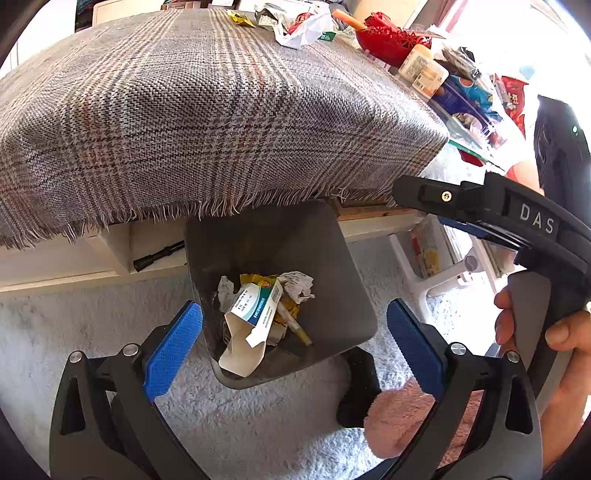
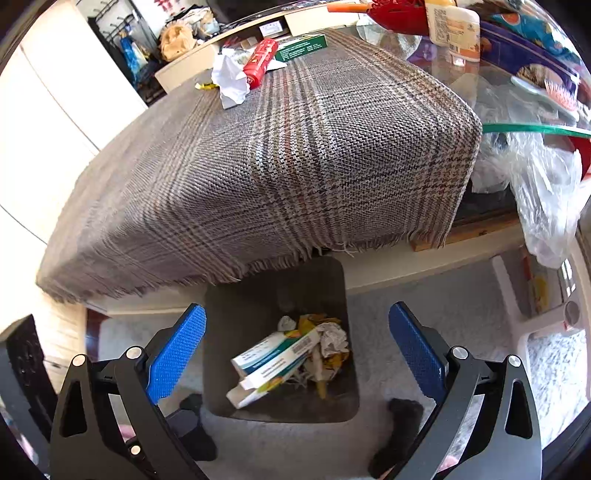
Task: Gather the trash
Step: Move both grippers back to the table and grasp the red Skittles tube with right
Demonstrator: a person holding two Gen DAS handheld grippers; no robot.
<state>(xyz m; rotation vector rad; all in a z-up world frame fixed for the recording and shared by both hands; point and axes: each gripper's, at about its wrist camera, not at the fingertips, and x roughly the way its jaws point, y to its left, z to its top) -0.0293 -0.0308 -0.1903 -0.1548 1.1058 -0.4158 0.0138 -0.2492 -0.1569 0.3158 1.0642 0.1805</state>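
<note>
A dark grey bin [image 1: 332,266] stands on the carpet under the table edge; it also shows in the right wrist view [image 2: 258,295]. Inside lie an opened white-and-teal carton [image 1: 251,306] [image 2: 273,358], crumpled paper [image 1: 297,286] [image 2: 334,341] and yellow wrappers. My left gripper [image 1: 293,332] is open and empty above the bin. My right gripper [image 2: 295,339] is open and empty above it too; its body [image 1: 498,214] shows at the right of the left wrist view. On the plaid cloth [image 2: 277,155] at the far side lie crumpled white paper [image 2: 231,79], a red packet [image 2: 260,62], a green box [image 2: 301,46] and a yellow wrapper [image 1: 240,17].
The table's right part holds a red basket [image 1: 391,35], white bottles [image 1: 424,70], snack bags and a clear plastic bag [image 2: 543,192]. A white stool [image 1: 424,258] stands right of the bin. A pink slipper [image 1: 399,421] and dark-socked feet [image 2: 402,417] are on the carpet near the bin.
</note>
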